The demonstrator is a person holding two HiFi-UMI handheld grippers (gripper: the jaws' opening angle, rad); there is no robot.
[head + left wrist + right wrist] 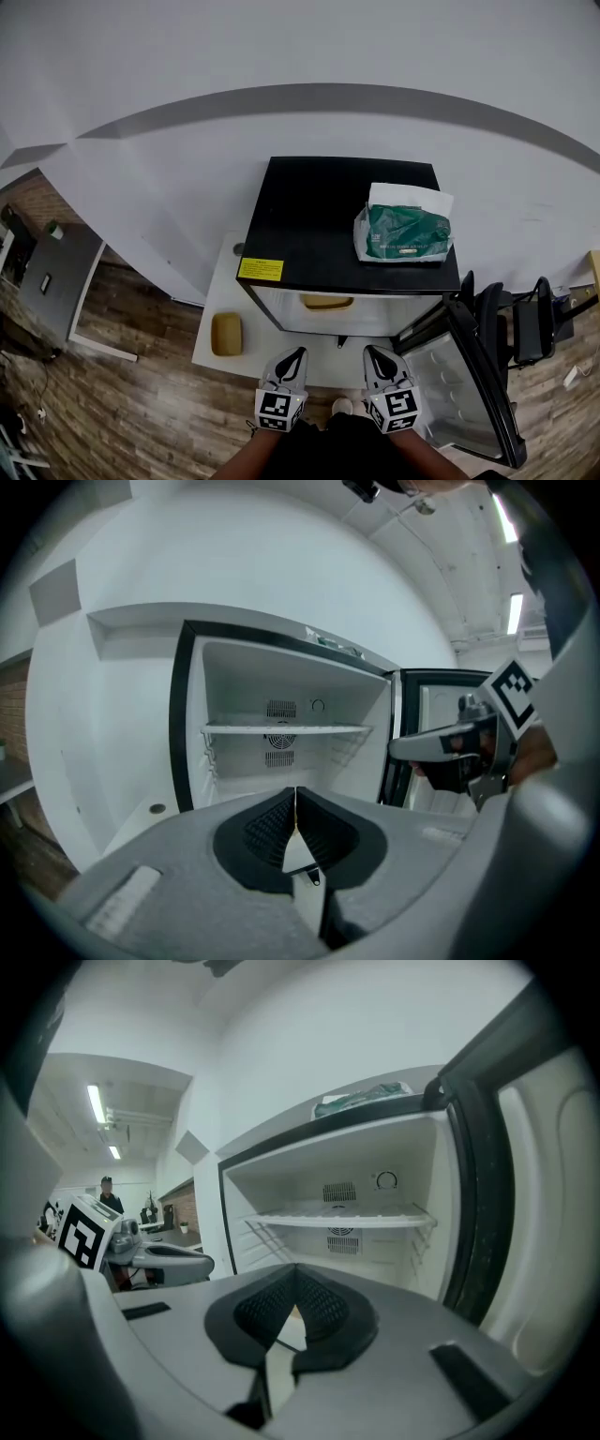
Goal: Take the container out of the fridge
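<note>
I hold my left tongs (pixel 297 354) and right tongs (pixel 371 353) side by side, tipped slightly down, ribbed black pads pressed together on nothing. Beyond them, the shallow tan container (pixel 327 302) sits inside the open, boxy black-topped fridge (pixel 309 216).

Fridge (pixel 309 216) front open, free ahead; door (pixel 461 375) swung wide at right; wire shelf (pixel 281 729) splits interior across.

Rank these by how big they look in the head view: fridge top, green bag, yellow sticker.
Largest: fridge top
Middle: green bag, clearly smaller
Smallest: yellow sticker
</note>
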